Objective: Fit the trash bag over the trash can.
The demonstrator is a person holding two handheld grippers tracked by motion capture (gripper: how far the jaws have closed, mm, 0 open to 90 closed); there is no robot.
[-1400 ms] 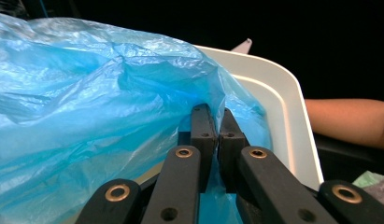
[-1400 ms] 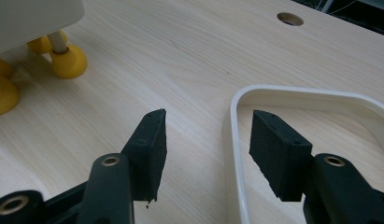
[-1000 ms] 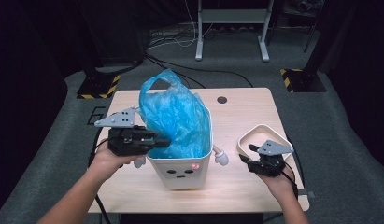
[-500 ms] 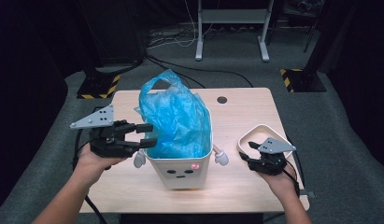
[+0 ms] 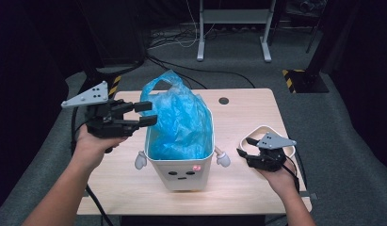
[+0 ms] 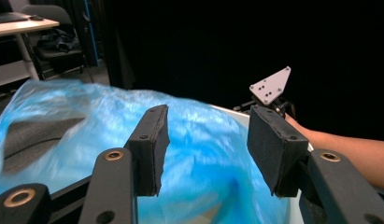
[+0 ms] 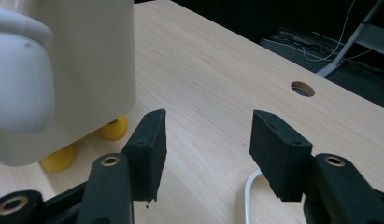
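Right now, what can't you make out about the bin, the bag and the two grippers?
- Inside of the bin: high view, hidden by the blue bag.
- Bag texture: left gripper view, blurred beyond the open left gripper.
- Bin's top: right gripper view, cut off by the upper edge.
- White dish: high view, largely covered by the open right gripper; contents unclear.

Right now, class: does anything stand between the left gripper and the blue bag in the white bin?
Nothing visible does. The left gripper hangs open at the left side of the blue bag, which billows up out of the white bin. In the left gripper view only open air separates its jaws from the plastic.
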